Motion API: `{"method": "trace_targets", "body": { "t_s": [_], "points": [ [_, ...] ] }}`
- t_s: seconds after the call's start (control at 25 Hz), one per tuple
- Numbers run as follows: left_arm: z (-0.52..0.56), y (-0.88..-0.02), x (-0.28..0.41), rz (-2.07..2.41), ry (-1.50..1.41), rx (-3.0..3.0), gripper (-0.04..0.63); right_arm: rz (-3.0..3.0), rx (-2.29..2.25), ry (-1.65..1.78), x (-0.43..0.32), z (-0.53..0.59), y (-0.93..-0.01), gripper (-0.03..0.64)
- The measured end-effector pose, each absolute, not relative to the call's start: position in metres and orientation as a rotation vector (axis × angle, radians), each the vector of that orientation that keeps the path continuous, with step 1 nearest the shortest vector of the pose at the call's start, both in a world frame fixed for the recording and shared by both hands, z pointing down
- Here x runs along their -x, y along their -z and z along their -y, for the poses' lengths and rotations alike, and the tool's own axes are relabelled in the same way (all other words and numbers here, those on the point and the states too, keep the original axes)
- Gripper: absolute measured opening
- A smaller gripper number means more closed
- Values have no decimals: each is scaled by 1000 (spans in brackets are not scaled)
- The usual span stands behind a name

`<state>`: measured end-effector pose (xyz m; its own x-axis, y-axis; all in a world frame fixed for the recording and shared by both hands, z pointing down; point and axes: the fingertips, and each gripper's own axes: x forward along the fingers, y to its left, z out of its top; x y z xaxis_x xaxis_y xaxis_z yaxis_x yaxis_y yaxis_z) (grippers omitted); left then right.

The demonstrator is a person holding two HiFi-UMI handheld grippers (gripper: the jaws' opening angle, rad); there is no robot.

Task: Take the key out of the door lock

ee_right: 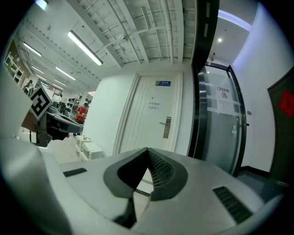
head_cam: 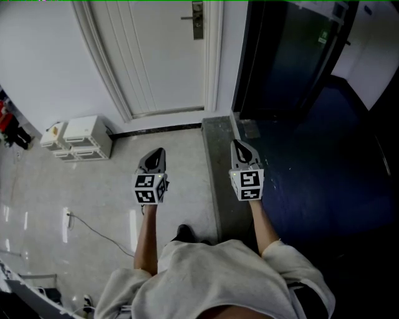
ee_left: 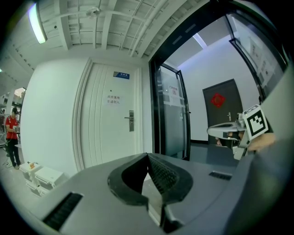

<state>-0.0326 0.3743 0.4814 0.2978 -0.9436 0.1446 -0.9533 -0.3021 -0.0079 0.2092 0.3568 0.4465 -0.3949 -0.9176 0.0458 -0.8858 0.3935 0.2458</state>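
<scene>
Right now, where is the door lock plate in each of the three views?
Head view: lock plate at the top edge, near centre.
Left gripper view: lock plate left of centre, at mid-height.
Right gripper view: lock plate slightly right of centre.
Shared landmark: black door frame to its right.

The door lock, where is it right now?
In the head view the door lock sits at top centre, on the right edge of the white door, just left of the dark glass doorway.
</scene>
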Motion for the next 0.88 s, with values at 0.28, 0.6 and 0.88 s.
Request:
{"method": "trace_targets", "body": {
  "t_s": [0.28, 0.6, 0.88],
  "points": [
    [-338, -494, 32, 1786, -188, -2456, 18, 2460, -1608, 264, -206, -322, -456, 23],
    [-254, -509, 49, 1762, -177, -2460, 18, 2450, -1606, 268, -185, -243, -466, 21],
    [-155, -501, 74, 1729, -162, -2496, 18, 2422, -1638, 281, -157, -151, -459, 21]
  ]
}}
